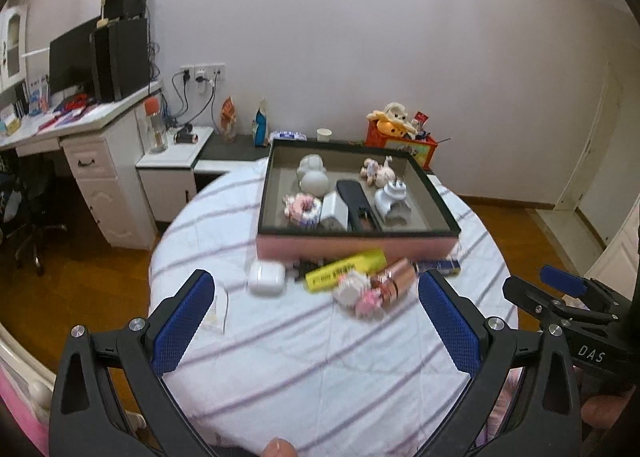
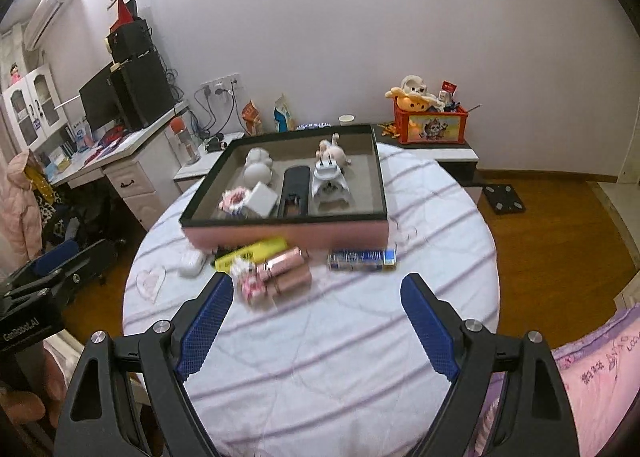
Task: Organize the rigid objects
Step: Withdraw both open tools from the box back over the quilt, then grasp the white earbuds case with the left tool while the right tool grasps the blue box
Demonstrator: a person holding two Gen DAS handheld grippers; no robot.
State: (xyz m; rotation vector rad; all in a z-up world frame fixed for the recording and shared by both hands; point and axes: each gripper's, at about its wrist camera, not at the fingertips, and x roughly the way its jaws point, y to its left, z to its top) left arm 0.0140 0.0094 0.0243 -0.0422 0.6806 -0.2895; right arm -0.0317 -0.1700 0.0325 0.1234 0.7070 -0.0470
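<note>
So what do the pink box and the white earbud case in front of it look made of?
Pink box: likely cardboard, with matte flat walls, a thin dark rim and a grey lining. White earbud case: probably glossy hard plastic, smooth and rounded, though blurred.

blurred: pink block toy | hidden: black item under yellow box

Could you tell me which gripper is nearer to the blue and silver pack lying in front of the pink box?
Right. The right gripper sits just short of the pack, jaws open; the left gripper is further to its left, nearer the white case.
</note>
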